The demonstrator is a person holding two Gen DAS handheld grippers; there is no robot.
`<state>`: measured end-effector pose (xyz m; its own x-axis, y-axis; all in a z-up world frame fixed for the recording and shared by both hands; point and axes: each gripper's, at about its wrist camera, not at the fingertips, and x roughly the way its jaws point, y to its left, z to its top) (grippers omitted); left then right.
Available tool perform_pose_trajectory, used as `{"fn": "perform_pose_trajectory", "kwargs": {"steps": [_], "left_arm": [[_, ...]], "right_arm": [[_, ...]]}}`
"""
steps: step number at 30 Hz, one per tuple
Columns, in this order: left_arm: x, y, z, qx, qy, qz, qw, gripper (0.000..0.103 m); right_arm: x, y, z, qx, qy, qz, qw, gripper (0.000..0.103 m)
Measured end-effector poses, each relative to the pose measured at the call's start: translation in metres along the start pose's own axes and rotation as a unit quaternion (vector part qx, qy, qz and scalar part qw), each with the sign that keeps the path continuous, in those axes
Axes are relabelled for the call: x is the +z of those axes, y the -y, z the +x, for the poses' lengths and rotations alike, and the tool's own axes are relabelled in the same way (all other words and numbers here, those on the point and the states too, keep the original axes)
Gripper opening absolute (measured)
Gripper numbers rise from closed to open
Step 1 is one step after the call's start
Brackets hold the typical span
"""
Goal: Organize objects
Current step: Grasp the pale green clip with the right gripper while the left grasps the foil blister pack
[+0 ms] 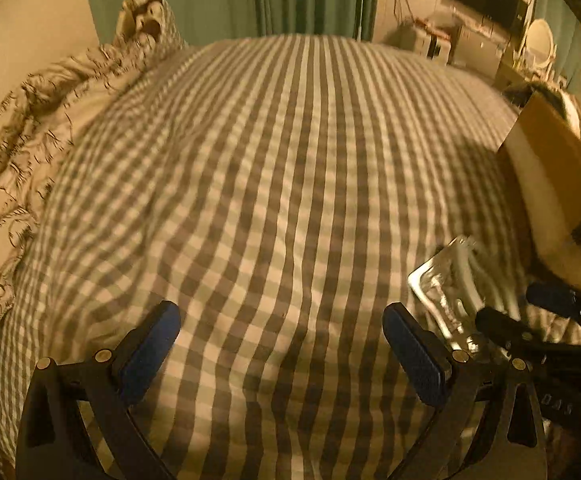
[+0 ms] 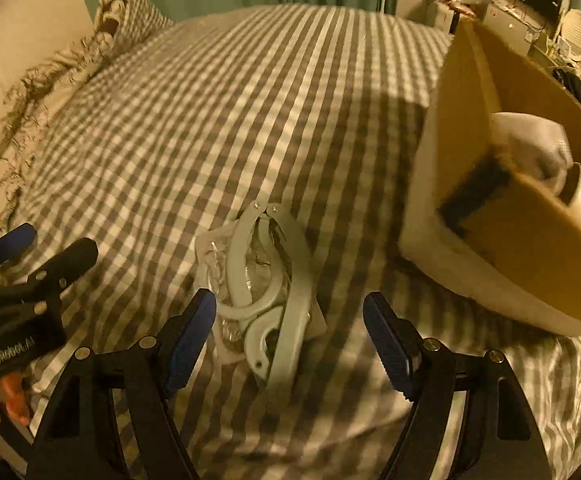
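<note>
Bagged white plastic brackets (image 2: pixel 266 292) lie on the checked bed (image 2: pixel 218 128), just left of the cardboard box (image 2: pixel 486 220). My right claw (image 2: pixel 289 338) hovers over them, wide open and empty; my left claw (image 1: pixel 281 350) likewise. I judge them light, stiff, the wrap slippery: grip a curved arm.

A bagged clip set (image 2: pixel 264 284) lies on the bed (image 2: pixel 218 120); a cardboard box (image 2: pixel 490 220) stands right of it.
</note>
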<state>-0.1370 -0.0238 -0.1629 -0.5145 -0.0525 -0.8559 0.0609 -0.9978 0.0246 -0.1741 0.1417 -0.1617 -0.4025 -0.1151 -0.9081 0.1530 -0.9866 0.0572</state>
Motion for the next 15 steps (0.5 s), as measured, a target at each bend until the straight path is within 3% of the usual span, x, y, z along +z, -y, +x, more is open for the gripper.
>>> {"fn": "perform_pose_trajectory", "kwargs": {"steps": [6,14,15], "left_arm": [[-0.003,-0.001,0.01,0.002,-0.016,-0.001,0.9999,0.103],[-0.005,0.006,-0.005,0.0,0.008,0.016,0.9998,0.103],[-0.005,0.008,-0.008,0.0,0.011,0.019,0.9998,0.103]], "right_arm": [[0.005,-0.002,0.02,0.017,-0.02,0.0,1.0,0.071],[-0.002,0.004,-0.005,0.015,0.007,0.012,1.0,0.017],[-0.005,0.005,-0.013,0.01,0.016,0.011,1.0,0.016]]}}
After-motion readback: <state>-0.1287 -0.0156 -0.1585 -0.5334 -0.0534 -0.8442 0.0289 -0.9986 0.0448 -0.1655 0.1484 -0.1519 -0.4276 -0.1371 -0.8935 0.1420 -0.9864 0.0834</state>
